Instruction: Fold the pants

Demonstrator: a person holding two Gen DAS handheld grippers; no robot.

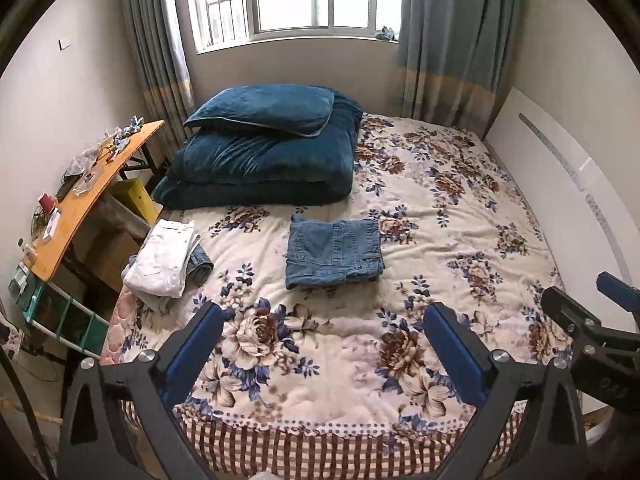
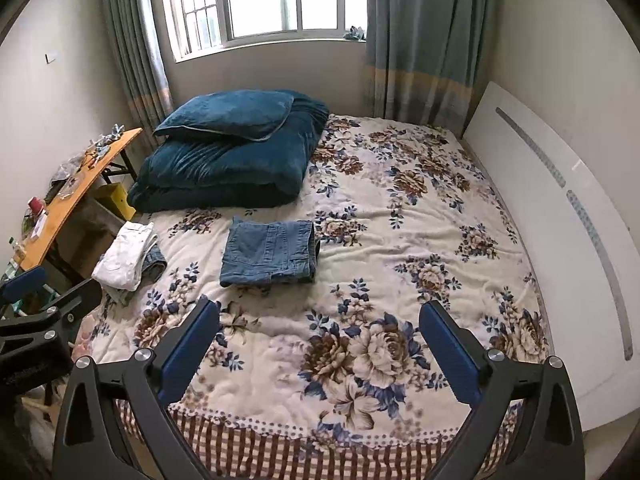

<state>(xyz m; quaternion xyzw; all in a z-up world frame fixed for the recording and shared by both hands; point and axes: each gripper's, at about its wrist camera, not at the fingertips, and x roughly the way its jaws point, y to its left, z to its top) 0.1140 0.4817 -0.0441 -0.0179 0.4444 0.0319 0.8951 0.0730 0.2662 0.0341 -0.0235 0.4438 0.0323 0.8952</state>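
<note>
Jeans: folded into a square, laid flat mid-bed.
Left hand-held gripper: spread wide, nothing between the jaws, held over the bed's foot.
Right hand-held gripper: spread wide, nothing gripped.
Pile: stacked at the bed's left edge.

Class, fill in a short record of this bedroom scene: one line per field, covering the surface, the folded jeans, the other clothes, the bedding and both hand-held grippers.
surface: bed with floral cover
folded jeans: blue denim, folded flat, lying mid-bed, nothing touching them
other clothes: white pants stack at the bed's left edge, more denim beneath
bedding: blue pillow on folded blue quilt, far left corner
left hand-held gripper: open, empty, above the near bed edge
right hand-held gripper: open, empty
</note>
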